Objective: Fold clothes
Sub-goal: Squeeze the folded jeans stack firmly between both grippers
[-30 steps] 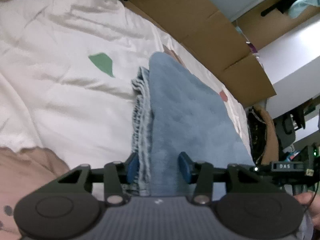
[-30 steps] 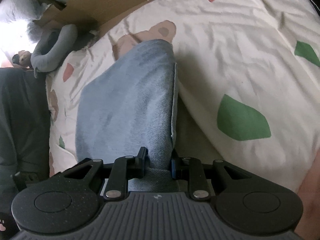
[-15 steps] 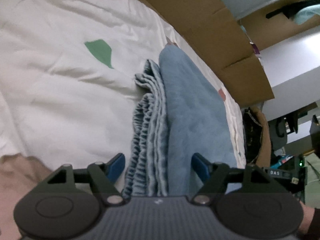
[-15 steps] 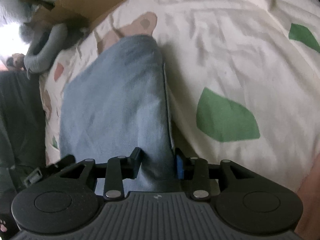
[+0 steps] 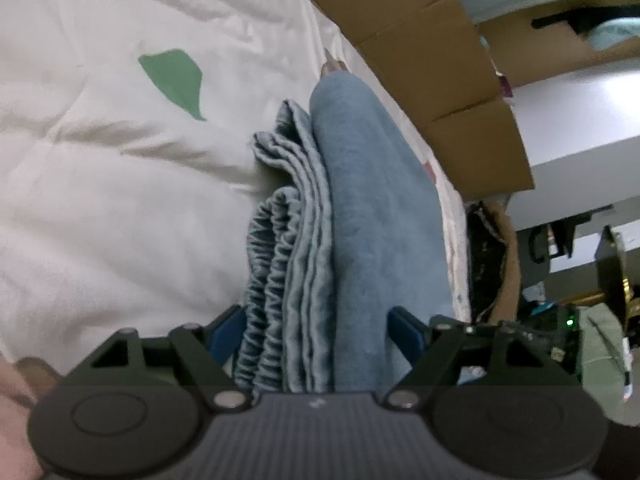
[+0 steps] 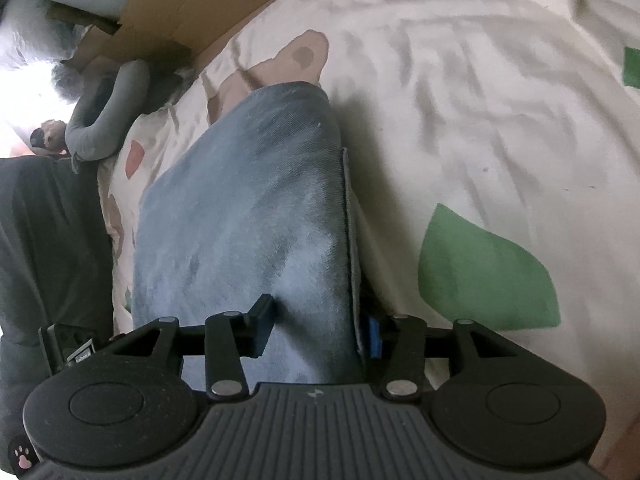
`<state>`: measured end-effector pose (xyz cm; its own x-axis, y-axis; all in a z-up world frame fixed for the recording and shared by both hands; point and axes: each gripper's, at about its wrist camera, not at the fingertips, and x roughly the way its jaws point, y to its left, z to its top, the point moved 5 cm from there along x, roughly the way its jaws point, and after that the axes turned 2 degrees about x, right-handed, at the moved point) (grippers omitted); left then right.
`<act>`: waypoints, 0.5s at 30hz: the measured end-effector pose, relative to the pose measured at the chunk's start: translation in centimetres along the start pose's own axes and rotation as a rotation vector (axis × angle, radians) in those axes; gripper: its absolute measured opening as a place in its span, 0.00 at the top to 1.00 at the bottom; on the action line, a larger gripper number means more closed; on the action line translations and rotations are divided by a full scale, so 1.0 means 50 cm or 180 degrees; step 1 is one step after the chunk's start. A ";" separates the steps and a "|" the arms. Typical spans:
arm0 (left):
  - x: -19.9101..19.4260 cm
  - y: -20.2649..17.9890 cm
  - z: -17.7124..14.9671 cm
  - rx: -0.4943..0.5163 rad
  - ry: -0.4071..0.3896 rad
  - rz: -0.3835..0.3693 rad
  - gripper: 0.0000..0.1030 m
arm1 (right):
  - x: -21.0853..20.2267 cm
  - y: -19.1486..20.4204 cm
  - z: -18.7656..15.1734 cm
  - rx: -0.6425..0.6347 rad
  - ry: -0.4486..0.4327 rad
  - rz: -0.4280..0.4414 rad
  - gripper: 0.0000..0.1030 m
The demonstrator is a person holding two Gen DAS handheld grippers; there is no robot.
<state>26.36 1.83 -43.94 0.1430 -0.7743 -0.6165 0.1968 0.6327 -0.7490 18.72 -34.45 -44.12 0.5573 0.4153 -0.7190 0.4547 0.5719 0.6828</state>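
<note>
Denim garment [image 5: 360, 216] lies on the bed [image 5: 100, 208] as a narrow stacked bundle, elastic waistband edges [image 5: 272, 280] showing along one side. We judge the fold essentially done; what is left is letting go and perhaps squaring the stack.

Left hand-held gripper [image 5: 316, 334]: jaws have just been opening and now stand wide on either side of the bundle, pads off the cloth. Right hand-held gripper [image 6: 318, 330]: jaws also just opening, denim between them, the grip loosened compared with a second ago, when both pinched the cloth. Cardboard [image 5: 420, 52] borders the bed.
</note>
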 end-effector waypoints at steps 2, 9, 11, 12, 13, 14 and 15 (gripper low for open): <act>-0.003 0.001 0.003 -0.0013 0.0008 -0.0018 0.34 | 0.005 0.001 0.001 0.0012 -0.0004 0.0022 0.52; -0.019 -0.009 0.007 -0.0044 -0.0028 -0.0052 0.52 | -0.014 0.020 0.004 -0.0054 -0.0005 0.0190 0.74; -0.019 -0.007 0.007 -0.0069 -0.0003 -0.0062 0.51 | -0.021 0.020 0.003 -0.0029 0.0016 0.0255 0.75; -0.018 -0.006 0.007 -0.0075 0.0017 -0.0053 0.50 | -0.023 0.018 0.002 -0.0011 0.0042 0.0263 0.75; -0.016 -0.006 0.007 -0.0079 0.0049 -0.0027 0.45 | -0.022 0.017 0.001 0.0010 0.0071 0.0261 0.75; -0.012 -0.005 0.007 -0.0084 0.0091 0.0000 0.38 | -0.019 0.014 0.002 0.0023 0.0090 0.0238 0.72; -0.010 -0.005 0.008 -0.0082 0.0122 0.0023 0.35 | -0.015 0.011 0.003 0.0030 0.0105 0.0206 0.68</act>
<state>26.63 2.04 -43.34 0.1069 -0.7689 -0.6303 0.1708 0.6388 -0.7502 18.67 -34.56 -43.19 0.5626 0.4744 -0.6771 0.4250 0.5365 0.7291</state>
